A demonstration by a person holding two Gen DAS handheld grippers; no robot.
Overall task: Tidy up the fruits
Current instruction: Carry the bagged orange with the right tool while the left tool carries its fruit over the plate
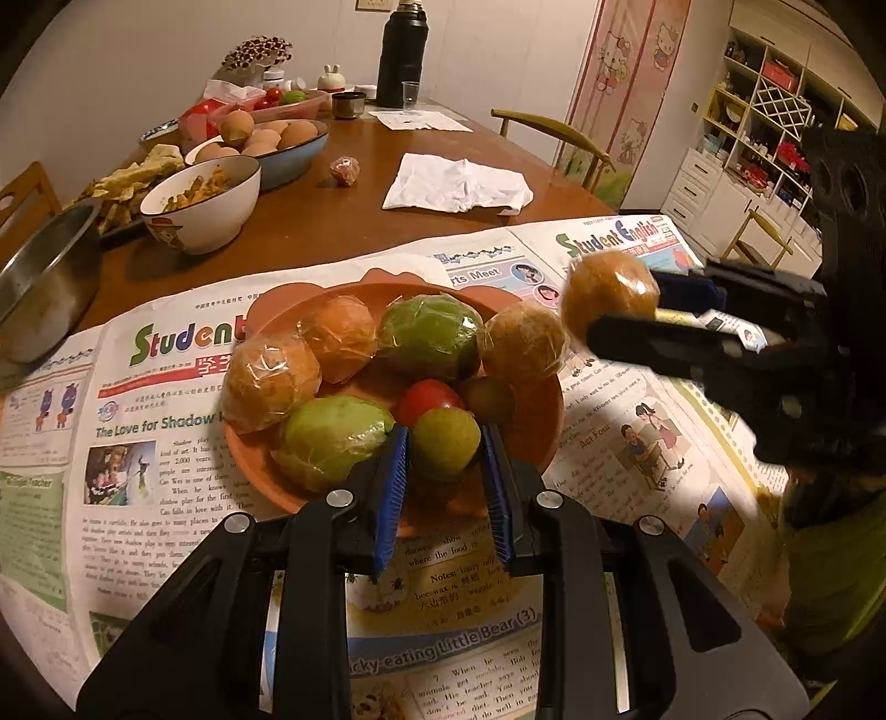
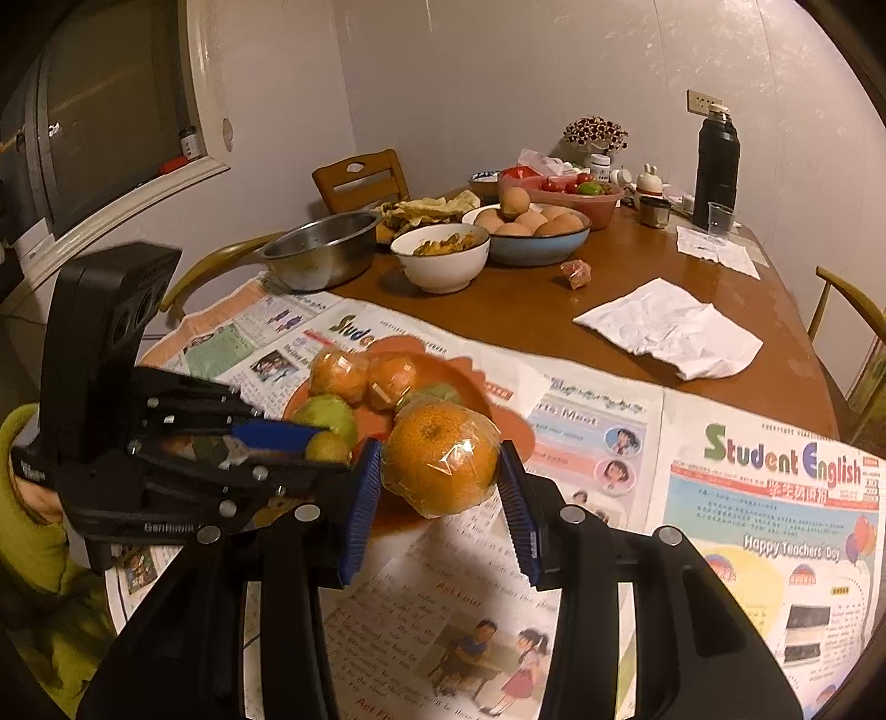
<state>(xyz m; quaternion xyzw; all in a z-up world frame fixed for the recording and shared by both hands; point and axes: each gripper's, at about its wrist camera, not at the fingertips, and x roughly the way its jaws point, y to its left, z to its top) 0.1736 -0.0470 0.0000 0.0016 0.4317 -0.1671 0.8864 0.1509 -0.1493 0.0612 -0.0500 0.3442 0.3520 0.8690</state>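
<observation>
An orange plate (image 1: 531, 437) on newspaper holds several wrapped oranges, two wrapped green fruits, a red tomato (image 1: 426, 400) and small green fruits. My left gripper (image 1: 446, 451) has its blue pads on both sides of a small green fruit (image 1: 446, 443) at the plate's near edge, shut on it. My right gripper (image 2: 443, 471) is shut on a wrapped orange (image 2: 440, 462) and holds it above the plate's right rim; it also shows in the left wrist view (image 1: 609, 291). The plate shows in the right wrist view (image 2: 476, 387).
Newspaper (image 1: 166, 443) covers the table's near half. Behind stand a steel bowl (image 2: 321, 249), a white bowl of food (image 1: 202, 202), a blue bowl of eggs (image 1: 288, 149), a white cloth (image 1: 457, 185), a black thermos (image 1: 401, 52) and a plastic cup (image 2: 720, 219). Chairs surround the table.
</observation>
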